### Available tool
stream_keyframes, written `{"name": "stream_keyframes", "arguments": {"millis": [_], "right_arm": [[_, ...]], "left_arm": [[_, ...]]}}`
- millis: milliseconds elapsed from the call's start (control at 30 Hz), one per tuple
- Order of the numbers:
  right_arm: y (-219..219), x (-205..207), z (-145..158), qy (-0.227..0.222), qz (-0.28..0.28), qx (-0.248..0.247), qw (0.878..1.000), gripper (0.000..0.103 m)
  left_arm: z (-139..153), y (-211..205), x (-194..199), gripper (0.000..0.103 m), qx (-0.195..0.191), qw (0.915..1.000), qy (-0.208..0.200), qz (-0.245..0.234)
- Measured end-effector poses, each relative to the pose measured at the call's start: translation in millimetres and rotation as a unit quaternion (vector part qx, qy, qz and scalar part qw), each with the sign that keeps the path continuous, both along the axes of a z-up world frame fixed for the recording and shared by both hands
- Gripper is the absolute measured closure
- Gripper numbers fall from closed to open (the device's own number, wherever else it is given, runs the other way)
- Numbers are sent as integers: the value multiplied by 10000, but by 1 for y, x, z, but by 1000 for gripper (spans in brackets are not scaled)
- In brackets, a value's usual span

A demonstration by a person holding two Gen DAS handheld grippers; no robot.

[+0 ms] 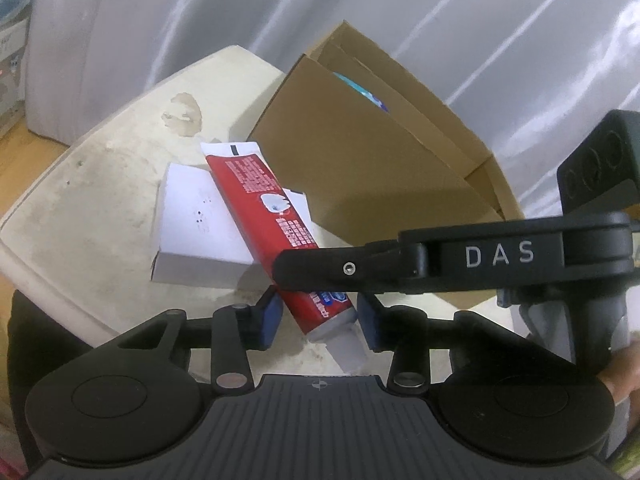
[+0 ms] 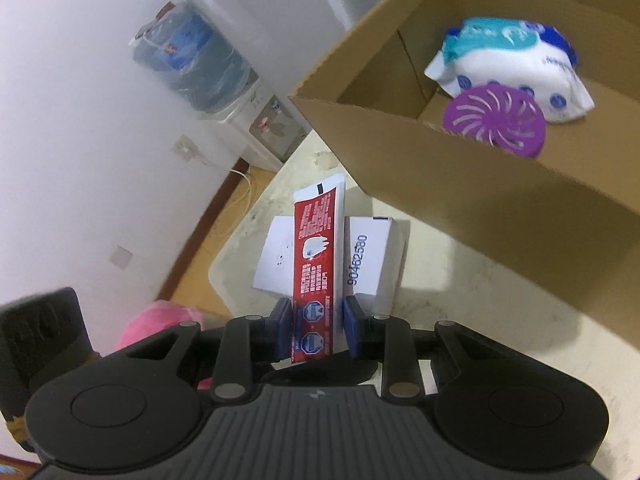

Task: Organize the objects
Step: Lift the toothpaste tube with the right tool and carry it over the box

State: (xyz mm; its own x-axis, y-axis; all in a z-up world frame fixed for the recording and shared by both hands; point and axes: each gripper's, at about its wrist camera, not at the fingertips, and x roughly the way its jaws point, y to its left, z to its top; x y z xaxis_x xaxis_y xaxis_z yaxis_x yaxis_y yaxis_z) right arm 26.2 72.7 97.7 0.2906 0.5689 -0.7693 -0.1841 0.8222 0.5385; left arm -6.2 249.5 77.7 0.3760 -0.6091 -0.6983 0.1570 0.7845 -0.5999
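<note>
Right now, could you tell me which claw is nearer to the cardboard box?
Right. The right claw grips the toothpaste tube beside the cardboard box; the left claw sits farther back at the tube's cap.

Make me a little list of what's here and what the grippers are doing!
held thing: red toothpaste tube
right gripper: shut on the tube's sides
left gripper: shut around the tube's cap end
under the tube: white boxes on the table
cardboard box: open, beside the tube
inside the box: tissue pack, purple round disc
</note>
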Motion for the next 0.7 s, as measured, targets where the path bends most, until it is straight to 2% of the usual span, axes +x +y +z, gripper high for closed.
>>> {"name": "stream_keyframes", "arguments": {"millis": [700], "right_arm": [[-7, -20, 20, -338, -71, 362, 9987, 72]], "left_arm": [[33, 1, -20, 64, 290, 9979, -569, -121]]}}
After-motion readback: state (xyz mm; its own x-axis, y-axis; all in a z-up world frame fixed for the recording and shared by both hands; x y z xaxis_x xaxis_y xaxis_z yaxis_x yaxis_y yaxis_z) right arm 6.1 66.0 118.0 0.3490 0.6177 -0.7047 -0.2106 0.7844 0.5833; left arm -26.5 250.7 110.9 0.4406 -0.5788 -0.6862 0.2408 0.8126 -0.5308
